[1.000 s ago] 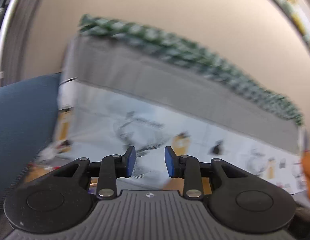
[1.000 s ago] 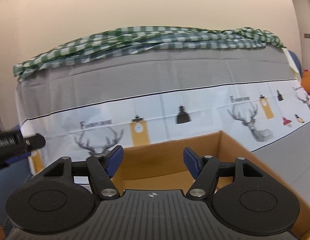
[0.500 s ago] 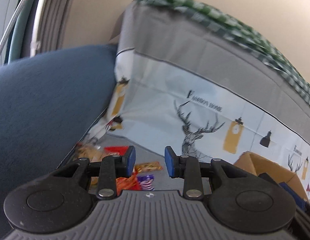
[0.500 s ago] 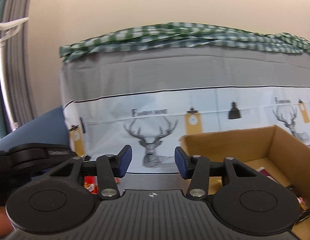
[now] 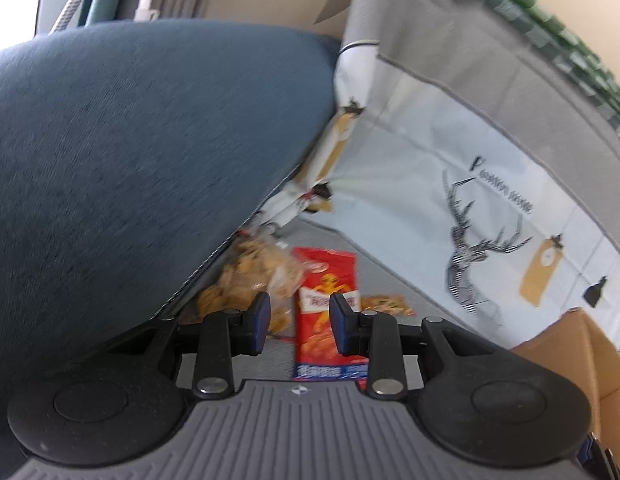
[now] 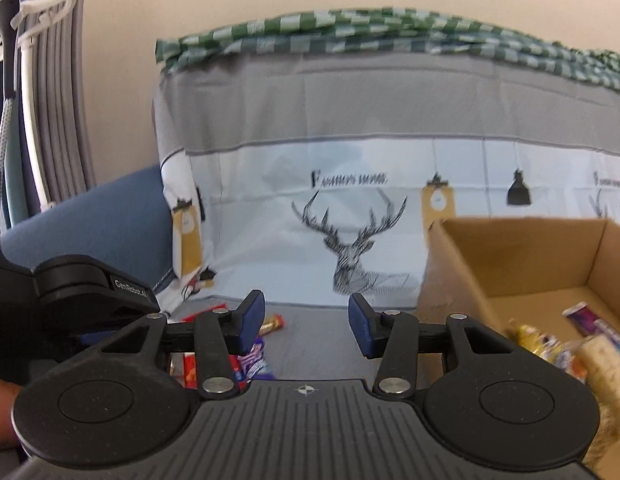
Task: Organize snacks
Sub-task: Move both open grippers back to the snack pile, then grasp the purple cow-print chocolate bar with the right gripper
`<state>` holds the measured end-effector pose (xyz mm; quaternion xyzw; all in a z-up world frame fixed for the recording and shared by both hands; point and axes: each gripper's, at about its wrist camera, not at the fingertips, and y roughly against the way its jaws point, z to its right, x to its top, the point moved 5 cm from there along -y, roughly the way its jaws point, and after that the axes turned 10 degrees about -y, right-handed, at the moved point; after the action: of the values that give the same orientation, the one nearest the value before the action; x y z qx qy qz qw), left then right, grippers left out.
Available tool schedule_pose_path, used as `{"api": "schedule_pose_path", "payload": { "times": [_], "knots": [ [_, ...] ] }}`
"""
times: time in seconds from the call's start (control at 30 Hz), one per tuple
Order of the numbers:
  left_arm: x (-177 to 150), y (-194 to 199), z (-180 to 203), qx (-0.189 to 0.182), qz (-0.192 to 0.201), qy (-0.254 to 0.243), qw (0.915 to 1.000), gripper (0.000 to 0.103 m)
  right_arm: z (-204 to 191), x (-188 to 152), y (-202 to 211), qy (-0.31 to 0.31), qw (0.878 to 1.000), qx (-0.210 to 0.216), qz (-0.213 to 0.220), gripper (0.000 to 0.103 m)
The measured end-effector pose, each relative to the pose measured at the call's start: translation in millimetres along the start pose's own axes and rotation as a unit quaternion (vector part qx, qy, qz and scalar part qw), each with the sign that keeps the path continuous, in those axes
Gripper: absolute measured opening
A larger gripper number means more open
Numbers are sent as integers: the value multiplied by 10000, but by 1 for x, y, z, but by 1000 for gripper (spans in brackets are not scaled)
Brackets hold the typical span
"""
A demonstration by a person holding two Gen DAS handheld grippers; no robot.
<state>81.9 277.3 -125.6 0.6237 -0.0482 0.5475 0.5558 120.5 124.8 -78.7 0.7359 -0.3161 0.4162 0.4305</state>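
Both grippers have swung down from the draped backdrop to the loose snacks. The left gripper [image 5: 297, 322], jaws narrowly parted and empty, hovers over a red packet [image 5: 326, 304] at 12 o'clock. The right gripper [image 6: 306, 326] has narrowed, empty; the box [image 6: 514, 248] waits at 3 o'clock.

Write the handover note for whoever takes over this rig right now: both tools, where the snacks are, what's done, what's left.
Left tool: jaws apart, empty, aimed over the red rectangular snack packet lying on the grey cover.
Right tool: jaws apart, empty, nothing between them.
Loose on the cover: the clear bag of golden-brown snacks beside the blue cushion, a small orange packet, a purple wrapper.
Done: several packets already lie in the open brown cardboard box.
Left: pick up the loose snacks and put them in the box.
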Motion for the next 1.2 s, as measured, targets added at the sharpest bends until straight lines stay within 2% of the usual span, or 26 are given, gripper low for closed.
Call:
{"api": "schedule_pose_path", "payload": {
  "times": [0.23,0.27,0.33,0.43,0.53,0.63,0.7,0.8,0.9,0.93,0.97,1.0,1.2],
  "knots": [
    [-10,-17,-7,441,-206,-9,9988,38,-1,-19,-30,127,9994,-130,-281,49],
    [-11,-19,-7,499,-223,-21,9985,40,0,-21,-36,142,9991,-103,-388,49],
    [-15,-25,-7,585,-254,-80,9979,52,-1,-28,-48,228,9976,-122,-635,50],
    [-16,-32,-6,788,-258,-183,9964,61,-1,-38,-62,274,9958,-141,-866,52],
    [-14,-38,-8,876,-260,-173,9957,63,-5,-45,-74,400,9937,-90,-1040,57],
    [-13,-45,-4,825,-348,-280,9956,73,-8,-52,-84,505,9909,17,-1251,57],
    [-14,-49,-1,871,-385,-406,9946,75,-9,-58,-89,559,9886,63,-1394,57],
    [-13,-54,0,915,-386,-482,9939,74,-9,-65,-91,660,9848,107,-1600,52],
    [-12,-57,-1,882,-393,-558,9938,61,-8,-69,-91,695,9816,188,-1771,29],
    [-12,-58,-2,833,-397,-586,9940,51,-7,-69,-90,697,9814,214,-1777,26],
    [-12,-57,-3,781,-402,-592,9944,47,-6,-69,-88,695,9811,232,-1791,21],
    [-11,-57,-4,746,-415,-591,9946,44,-5,-68,-86,675,9813,231,-1787,21],
    [-7,-45,-3,557,-505,-497,9959,42,2,-61,-74,476,9832,75,-1762,18]
  ]
}}
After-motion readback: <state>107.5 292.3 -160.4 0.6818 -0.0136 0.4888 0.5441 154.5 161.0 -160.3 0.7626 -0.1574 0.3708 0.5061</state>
